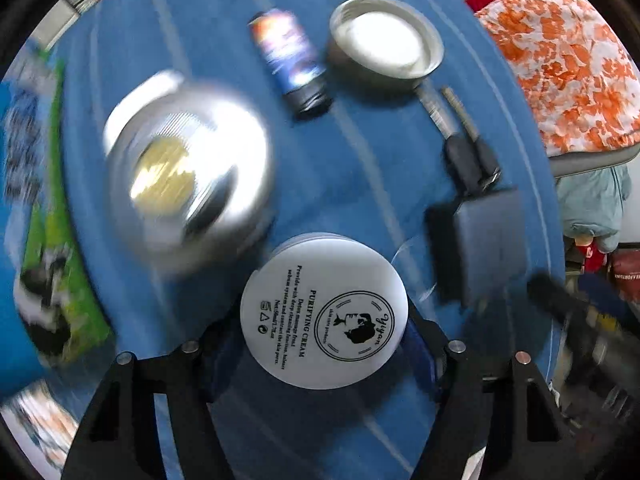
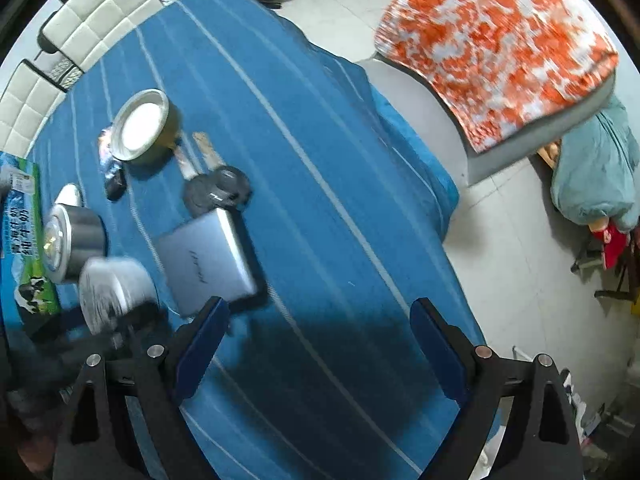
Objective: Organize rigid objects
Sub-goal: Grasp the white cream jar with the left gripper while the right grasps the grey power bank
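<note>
A white round cream jar (image 1: 324, 316) printed "PURIFYING CREAM" sits between the blue pads of my left gripper (image 1: 320, 344), which is shut on it just above the blue striped cloth (image 1: 360, 152). In the right wrist view the same jar (image 2: 116, 292) shows blurred at the left. Around it lie a silver tin (image 1: 188, 172), a small blue bottle (image 1: 290, 60) on its side, a round tin with a white inside (image 1: 386, 42), keys (image 1: 464, 136) and a flat grey box (image 1: 480, 244). My right gripper (image 2: 320, 344) hovers open over bare cloth, right of the grey box (image 2: 208, 260).
A green and blue milk carton (image 2: 24, 240) lies along the table's left side. White padded chairs (image 2: 92, 20) stand behind the table. To the right, past the cloth's edge (image 2: 440, 208), is a grey seat with an orange and white cover (image 2: 492, 40).
</note>
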